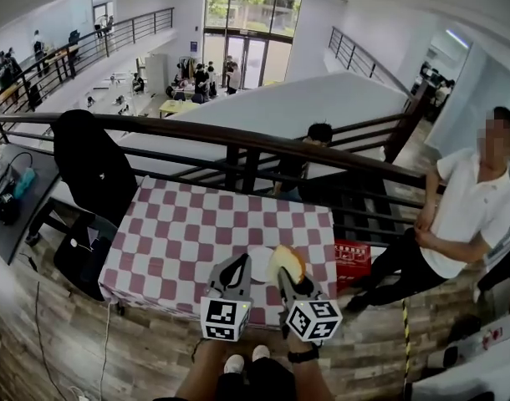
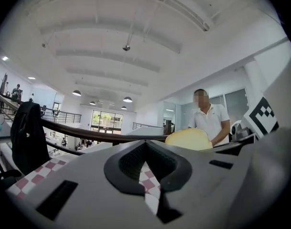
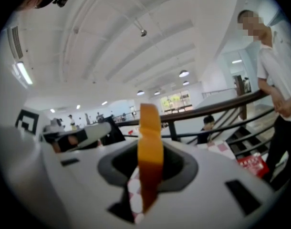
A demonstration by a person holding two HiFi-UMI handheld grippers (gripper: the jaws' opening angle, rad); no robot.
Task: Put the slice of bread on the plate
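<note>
A slice of bread point(image 1: 288, 262) with an orange-brown crust stands on edge in my right gripper point(image 1: 288, 279), which is shut on it. In the right gripper view the bread point(image 3: 150, 123) rises edge-on between the jaws of that gripper point(image 3: 148, 149). A white plate point(image 1: 258, 262) lies on the red-and-white checked table point(image 1: 188, 232) near its front edge, just left of the bread. My left gripper point(image 1: 236, 263) hovers beside the plate, shut and holding nothing. The left gripper view looks past its jaws point(image 2: 145, 144) to the bread point(image 2: 188, 140) at the right.
A dark railing point(image 1: 238, 153) runs behind the table. A person in a white shirt point(image 1: 464, 215) leans at the right by the stairs. A red crate point(image 1: 353, 261) sits beside the table's right end. A black jacket point(image 1: 92, 161) hangs at the left next to a desk point(image 1: 12, 199).
</note>
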